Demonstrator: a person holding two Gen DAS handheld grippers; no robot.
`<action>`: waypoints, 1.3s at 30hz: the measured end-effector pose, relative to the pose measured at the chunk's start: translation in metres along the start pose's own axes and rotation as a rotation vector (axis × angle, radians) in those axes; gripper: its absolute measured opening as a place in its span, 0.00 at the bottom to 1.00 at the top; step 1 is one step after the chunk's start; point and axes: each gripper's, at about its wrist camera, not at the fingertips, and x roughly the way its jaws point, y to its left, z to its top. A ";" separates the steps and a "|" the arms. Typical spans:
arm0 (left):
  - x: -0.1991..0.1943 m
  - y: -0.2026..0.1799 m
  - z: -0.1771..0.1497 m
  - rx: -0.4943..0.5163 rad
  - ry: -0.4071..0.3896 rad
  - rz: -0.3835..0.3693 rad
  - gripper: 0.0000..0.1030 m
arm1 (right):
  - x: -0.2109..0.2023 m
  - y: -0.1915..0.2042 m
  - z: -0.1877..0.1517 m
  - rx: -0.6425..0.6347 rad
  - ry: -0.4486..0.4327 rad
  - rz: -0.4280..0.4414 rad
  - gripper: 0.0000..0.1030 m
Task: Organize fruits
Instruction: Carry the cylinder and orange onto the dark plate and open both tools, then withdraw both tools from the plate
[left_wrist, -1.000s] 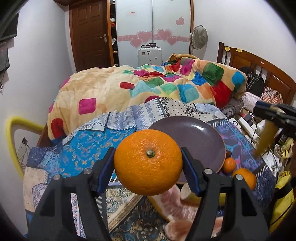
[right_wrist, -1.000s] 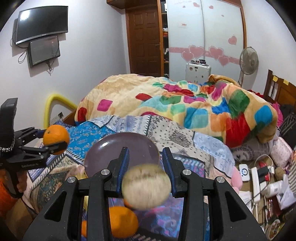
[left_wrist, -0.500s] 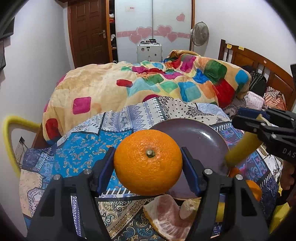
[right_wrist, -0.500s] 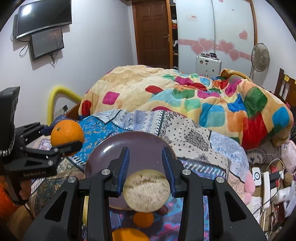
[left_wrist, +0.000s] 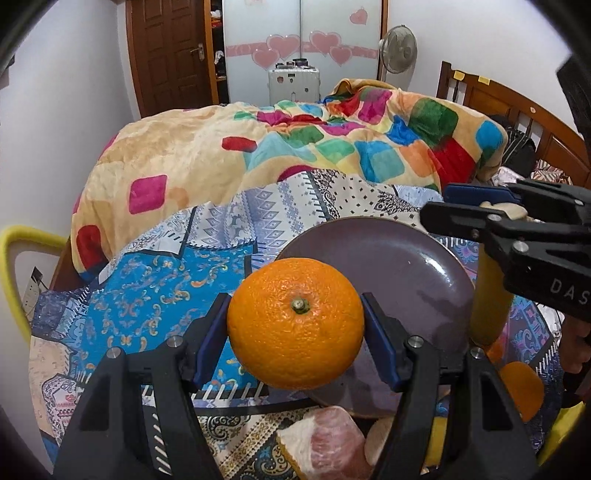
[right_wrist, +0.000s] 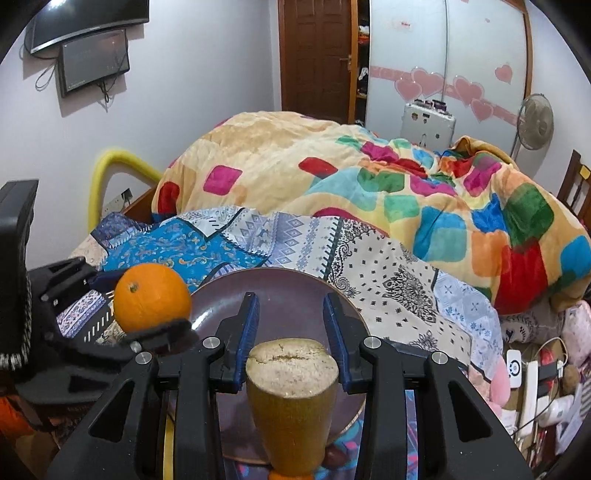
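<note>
My left gripper (left_wrist: 295, 328) is shut on a large orange (left_wrist: 295, 323) and holds it over the near left rim of a dark purple plate (left_wrist: 399, 266). The orange also shows in the right wrist view (right_wrist: 151, 297). My right gripper (right_wrist: 291, 350) is shut on a yellow cut piece of fruit with a pale flat top (right_wrist: 291, 402), held upright over the plate (right_wrist: 280, 291). That gripper (left_wrist: 480, 218) and its yellow piece (left_wrist: 489, 306) show at the plate's right edge in the left wrist view.
The plate lies on a patterned cloth (left_wrist: 155, 295) on the bed. A peeled pomelo segment (left_wrist: 328, 443) and another orange (left_wrist: 521, 387) lie near the plate. A colourful quilt (left_wrist: 295, 147) is heaped behind. A yellow rail (left_wrist: 22, 240) stands at the left.
Both grippers have moved in toward the plate with their fruit. The right gripper's yellow piece has come over the plate's right side and stands more upright.
</note>
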 end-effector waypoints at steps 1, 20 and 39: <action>0.003 -0.001 0.000 0.002 0.005 -0.001 0.66 | 0.005 -0.001 0.002 0.009 0.017 0.015 0.34; 0.024 -0.012 -0.001 0.014 0.069 -0.046 0.73 | -0.002 -0.016 -0.022 0.015 0.045 -0.019 0.50; -0.075 -0.017 -0.011 0.000 -0.081 -0.017 0.86 | -0.060 -0.008 -0.039 0.023 -0.038 -0.038 0.50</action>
